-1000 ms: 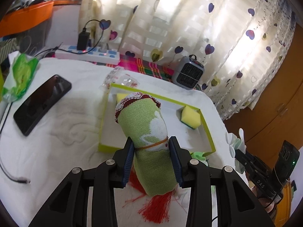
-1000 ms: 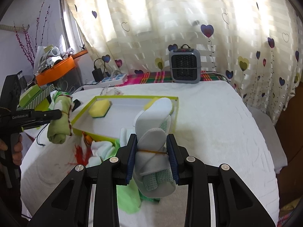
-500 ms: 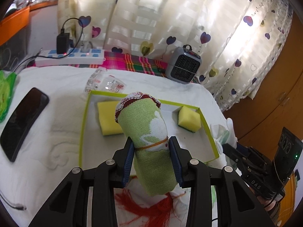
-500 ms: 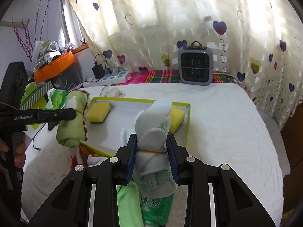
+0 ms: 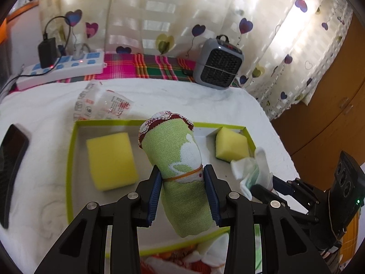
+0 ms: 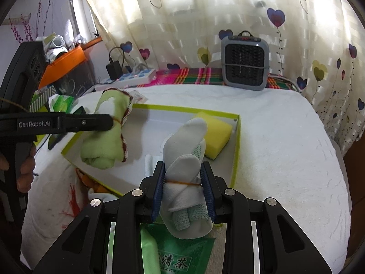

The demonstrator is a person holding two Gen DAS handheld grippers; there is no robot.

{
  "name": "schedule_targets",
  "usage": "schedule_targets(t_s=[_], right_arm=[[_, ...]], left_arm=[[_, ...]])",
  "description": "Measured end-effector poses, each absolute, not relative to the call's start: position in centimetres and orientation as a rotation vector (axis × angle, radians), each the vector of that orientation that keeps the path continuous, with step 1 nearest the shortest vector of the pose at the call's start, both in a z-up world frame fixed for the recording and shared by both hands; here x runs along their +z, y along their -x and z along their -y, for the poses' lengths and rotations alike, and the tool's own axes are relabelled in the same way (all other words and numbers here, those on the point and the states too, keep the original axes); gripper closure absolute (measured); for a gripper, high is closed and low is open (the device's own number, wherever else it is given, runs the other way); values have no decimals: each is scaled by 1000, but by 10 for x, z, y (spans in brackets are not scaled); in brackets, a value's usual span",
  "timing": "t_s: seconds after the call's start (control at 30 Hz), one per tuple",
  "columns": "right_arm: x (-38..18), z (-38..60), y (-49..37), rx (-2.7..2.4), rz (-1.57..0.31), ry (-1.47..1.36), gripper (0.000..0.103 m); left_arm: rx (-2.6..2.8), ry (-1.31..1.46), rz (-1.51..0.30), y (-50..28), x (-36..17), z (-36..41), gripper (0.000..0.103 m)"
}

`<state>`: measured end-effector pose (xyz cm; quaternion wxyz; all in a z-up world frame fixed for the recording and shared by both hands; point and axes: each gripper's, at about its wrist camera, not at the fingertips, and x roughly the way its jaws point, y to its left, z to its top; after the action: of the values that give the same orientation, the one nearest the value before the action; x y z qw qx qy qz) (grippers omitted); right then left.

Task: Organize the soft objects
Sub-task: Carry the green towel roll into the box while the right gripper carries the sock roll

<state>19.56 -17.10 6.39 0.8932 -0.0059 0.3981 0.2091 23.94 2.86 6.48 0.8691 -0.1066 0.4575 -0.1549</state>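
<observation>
White bed [image 5: 182,96]; tray [image 5: 69,159]: 2 sponges [image 5: 111,161]

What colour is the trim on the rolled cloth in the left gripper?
Dark red, edging the green rolled cloth in the left gripper; clearest in the left wrist view.

Bright daylight glows through the curtain [image 5: 159,11] behind the heater [image 6: 245,62], washing it pale, while both round pictures bend and go dark at the edges, and shadows stay soft.

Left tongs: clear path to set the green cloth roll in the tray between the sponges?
Probably yes: the left tongs hold the green cloth roll over the tray's bare middle, between both yellow sponges.
</observation>
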Motion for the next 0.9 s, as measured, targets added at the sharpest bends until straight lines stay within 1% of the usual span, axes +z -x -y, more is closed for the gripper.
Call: schedule_targets(t_s=[0.4, 0.9], right_arm=[[51, 167, -208, 431, -850, 36, 70], [44, 160, -212, 412, -861, 85, 70]], left_arm=[[-372, 180, -1008, -270, 47, -3, 68], [-429, 131, -1025, -279, 40, 17, 66]])
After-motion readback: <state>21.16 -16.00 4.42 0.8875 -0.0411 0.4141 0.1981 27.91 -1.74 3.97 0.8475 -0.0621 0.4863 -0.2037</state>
